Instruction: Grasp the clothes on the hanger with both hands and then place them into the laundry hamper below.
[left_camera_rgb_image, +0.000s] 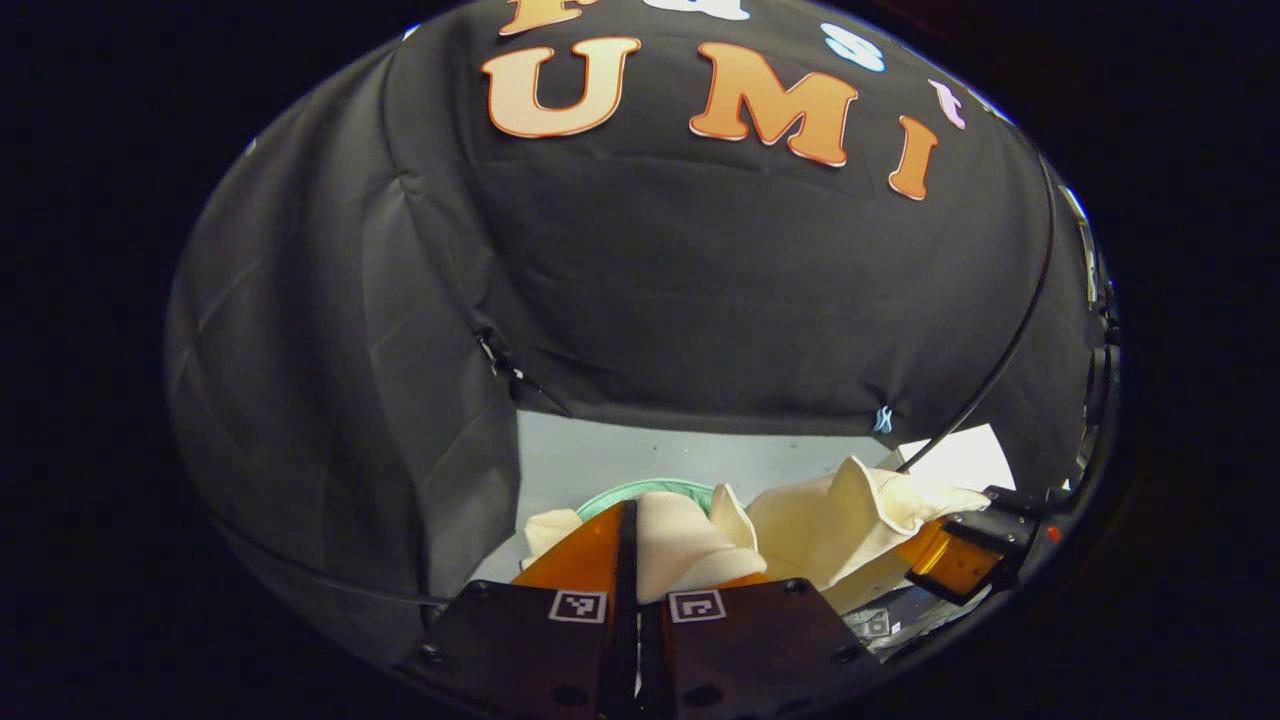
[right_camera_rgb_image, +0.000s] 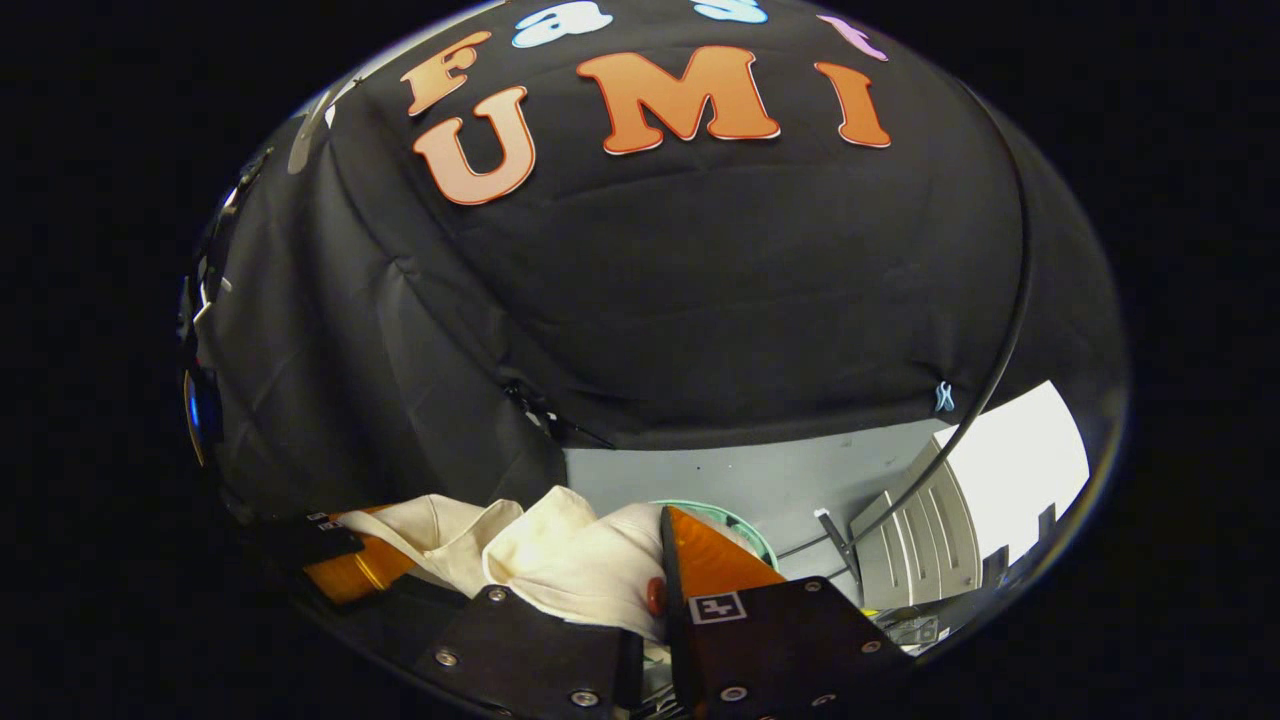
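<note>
A cream garment (left_camera_rgb_image: 840, 520) hangs bunched between my two grippers, low in front of the booth wall. In the left gripper view, my left gripper (left_camera_rgb_image: 675, 565) is shut on one fold of it, cloth bulging up between the fingers. Farther right in that view, the right gripper (left_camera_rgb_image: 955, 560) clamps the other end. In the right gripper view, my right gripper (right_camera_rgb_image: 615, 585) is shut on the garment (right_camera_rgb_image: 570, 555), whose cloth covers the left finger. The left gripper (right_camera_rgb_image: 350, 570) holds the far end at left. The pale green hamper rim (left_camera_rgb_image: 640, 490) (right_camera_rgb_image: 750, 530) peeks out just behind the cloth.
A grey floor (left_camera_rgb_image: 650, 455) lies below the black cloth wall. A white slatted panel (right_camera_rgb_image: 925, 540) stands at the right, beside a bright white patch (right_camera_rgb_image: 1020, 460). A thin black cable (right_camera_rgb_image: 1010, 330) curves down the right side.
</note>
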